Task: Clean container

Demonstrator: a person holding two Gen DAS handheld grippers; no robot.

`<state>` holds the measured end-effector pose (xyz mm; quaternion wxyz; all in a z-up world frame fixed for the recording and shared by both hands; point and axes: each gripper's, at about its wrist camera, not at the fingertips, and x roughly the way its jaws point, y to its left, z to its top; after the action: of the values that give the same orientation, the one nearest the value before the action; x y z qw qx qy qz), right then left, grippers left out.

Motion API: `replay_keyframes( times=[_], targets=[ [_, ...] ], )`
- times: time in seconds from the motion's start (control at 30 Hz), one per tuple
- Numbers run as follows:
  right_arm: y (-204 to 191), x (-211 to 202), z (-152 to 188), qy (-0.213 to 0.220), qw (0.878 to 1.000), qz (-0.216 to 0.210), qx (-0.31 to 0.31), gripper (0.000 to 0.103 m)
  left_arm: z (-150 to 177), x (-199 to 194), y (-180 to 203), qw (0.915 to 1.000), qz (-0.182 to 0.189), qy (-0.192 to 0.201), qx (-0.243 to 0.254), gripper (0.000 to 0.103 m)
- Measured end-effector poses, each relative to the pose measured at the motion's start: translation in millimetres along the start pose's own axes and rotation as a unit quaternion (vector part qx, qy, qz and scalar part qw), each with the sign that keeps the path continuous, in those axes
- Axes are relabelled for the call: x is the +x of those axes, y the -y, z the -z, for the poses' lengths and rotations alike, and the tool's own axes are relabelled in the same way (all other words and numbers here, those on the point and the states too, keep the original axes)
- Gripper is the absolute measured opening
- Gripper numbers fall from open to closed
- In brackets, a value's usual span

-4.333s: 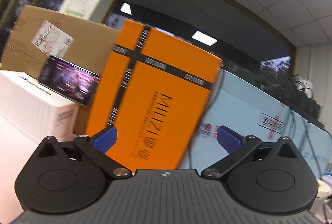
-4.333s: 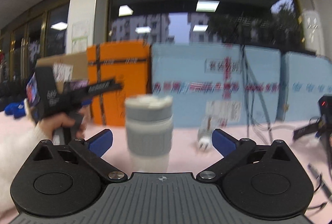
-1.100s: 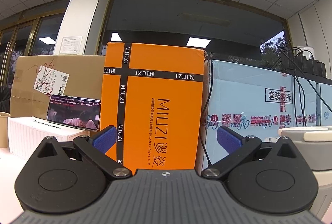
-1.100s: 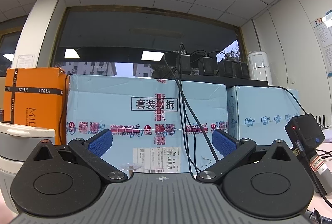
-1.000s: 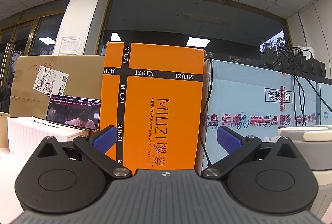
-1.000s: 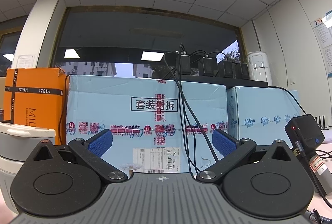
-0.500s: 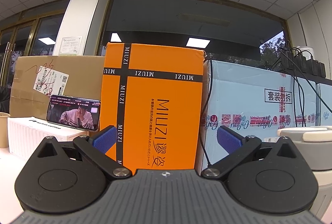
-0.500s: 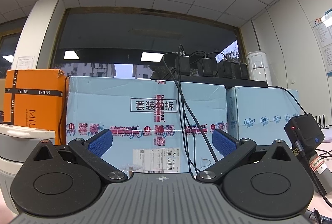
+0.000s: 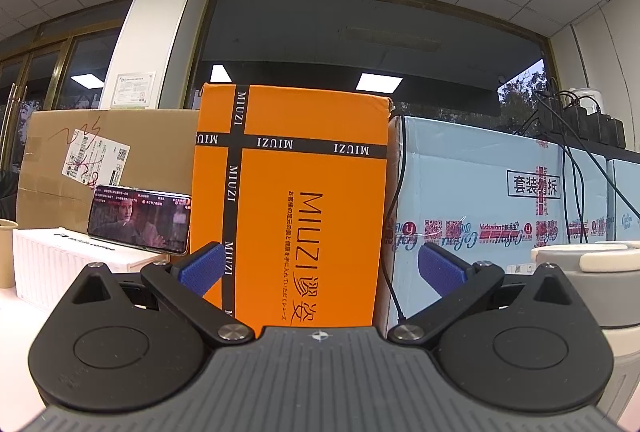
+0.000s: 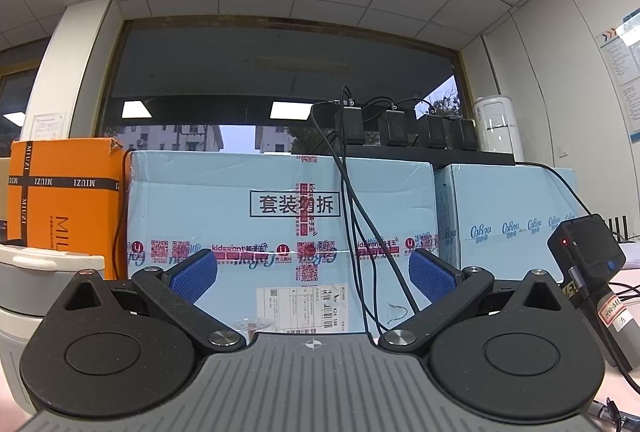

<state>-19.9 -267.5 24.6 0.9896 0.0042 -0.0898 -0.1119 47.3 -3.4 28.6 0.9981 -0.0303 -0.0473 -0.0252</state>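
1. Between the two grippers stands the task's thing, a grey-and-white lidded container (image 9: 600, 272). The left wrist view has it at the far right edge, the right wrist view at the far left edge (image 10: 36, 284). So it lies right of the left gripper (image 9: 320, 268) and left of the right gripper (image 10: 312, 272), outside both finger spans.
2. Container is upright, long axis vertical, lid on. Its base is hidden behind the gripper bodies in both views. Its footing on the pale tabletop (image 9: 8, 332) is inferred, not seen.
3. Which gripper is nearer: cannot tell. The container fills a similar share of each frame edge.
4. Left gripper: blue pads (image 9: 200, 268) spread wide, nothing between them. It is held level and low, and looks straight at an orange box (image 9: 292, 212), not at the container.
5. Right gripper: pads equally spread, holding nothing. Also level and low, it faces a pale blue carton (image 10: 280, 232) with cables (image 10: 360, 232) hanging down its front.
6. Judgement: cleaning not yet begun, no wiping tool seen. Either gripper must turn inward toward the container. A side grasp across the body suits the vertical axis.
7. Risk: a tall upright vessel could tip if nudged off-centre.
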Motion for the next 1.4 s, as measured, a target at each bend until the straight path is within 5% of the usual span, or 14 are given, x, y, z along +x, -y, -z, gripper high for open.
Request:
replay_keyframes(
  times=[1.4],
  targets=[
    [0.9,4.7,-1.2,-0.003,1.000,0.000,0.002,0.103,-0.9,-2.2,2.1,0.9999,0.002,0.006,0.009,0.103]
  ],
)
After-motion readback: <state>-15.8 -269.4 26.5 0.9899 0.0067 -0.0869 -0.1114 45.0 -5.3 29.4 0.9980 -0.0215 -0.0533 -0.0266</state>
